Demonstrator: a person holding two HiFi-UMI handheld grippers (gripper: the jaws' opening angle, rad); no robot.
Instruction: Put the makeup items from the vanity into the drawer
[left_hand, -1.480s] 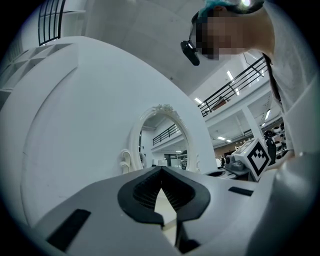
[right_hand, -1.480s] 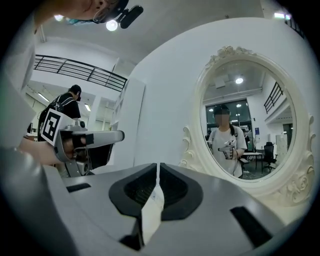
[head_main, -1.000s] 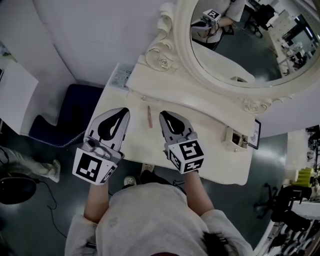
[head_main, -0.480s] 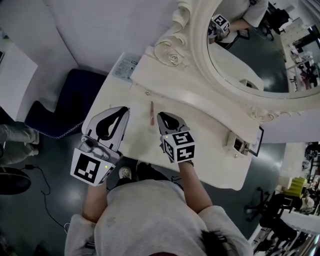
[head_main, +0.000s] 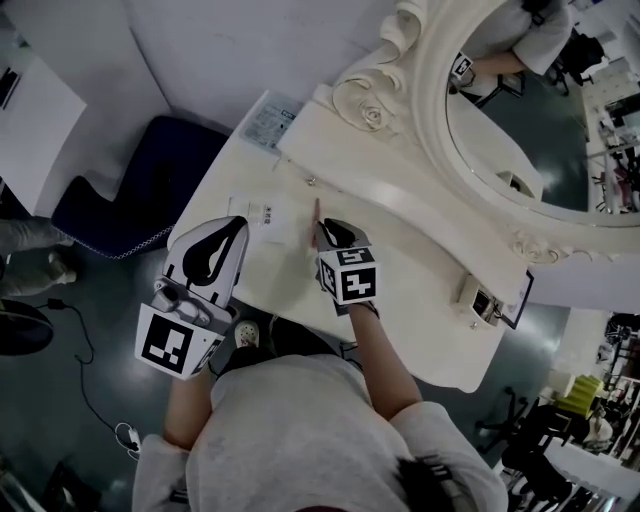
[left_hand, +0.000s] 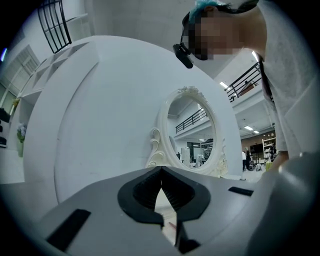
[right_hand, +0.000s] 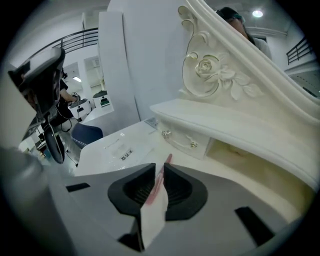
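- Head view: I look steeply down at a white vanity (head_main: 420, 290) with an oval mirror (head_main: 520, 120) in a carved frame along its back.
- My left gripper (head_main: 234, 226) hovers over the vanity's left front edge. Its tips are together and it holds nothing.
- My right gripper (head_main: 328, 232) sits just to the right of it, at the middle of the vanity, with its jaws drawn in narrow.
- A thin pink pencil (head_main: 317, 208) pokes out ahead of the right gripper's tips, pointing towards the mirror.
- A flat clear packet (head_main: 262, 214) with a small label lies on the vanity between the two grippers.
- A small box (head_main: 474, 296) stands well apart, near the right end. A dark blue chair (head_main: 120, 200) is on the floor to the left.
- Left gripper view: the left gripper (left_hand: 161, 170) has its tips meeting, with nothing between the pads. The mirror (left_hand: 192, 132) stands beyond them.
- Right gripper view: the right gripper (right_hand: 159, 172) is closed on the pencil (right_hand: 167, 160), which runs lengthwise between the two pads. Its far end sticks out past the tips, low over the vanity (right_hand: 225, 167).
- Beyond the pencil is the drawer (right_hand: 195, 137), shut, with a metal handle on its front.
- The packet (right_hand: 125, 150) lies to the left.
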